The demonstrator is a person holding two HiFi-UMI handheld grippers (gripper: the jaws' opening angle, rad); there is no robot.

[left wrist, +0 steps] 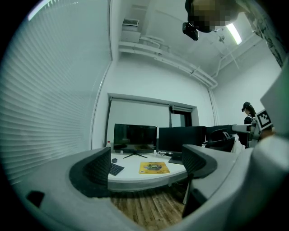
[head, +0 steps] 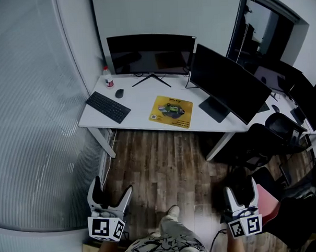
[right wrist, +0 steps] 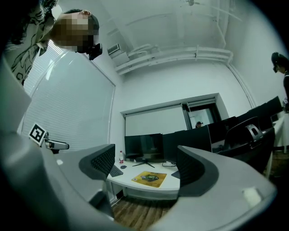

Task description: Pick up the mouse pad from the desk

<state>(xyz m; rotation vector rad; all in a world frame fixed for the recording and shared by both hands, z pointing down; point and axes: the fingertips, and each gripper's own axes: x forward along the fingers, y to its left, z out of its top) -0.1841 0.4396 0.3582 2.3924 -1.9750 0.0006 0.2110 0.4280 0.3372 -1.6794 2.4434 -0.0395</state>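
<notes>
Two pairs of tongs hang over the wooden floor [head: 164, 159], well short of the bench [head: 141, 103]. The left tongs [head: 112, 189] and right tongs [head: 240, 190] both gape wide, holding nothing. The yellow mouse pad [head: 171, 112] lies flat just inside the bench's front edge, its long axis roughly along that edge and slightly skewed. Bare bench separates it from the keyboard [head: 108, 107] at its left.

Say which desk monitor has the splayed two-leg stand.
The left monitor, nearest the keyboard; the angled right monitor stands on a flat rectangular base.
</notes>
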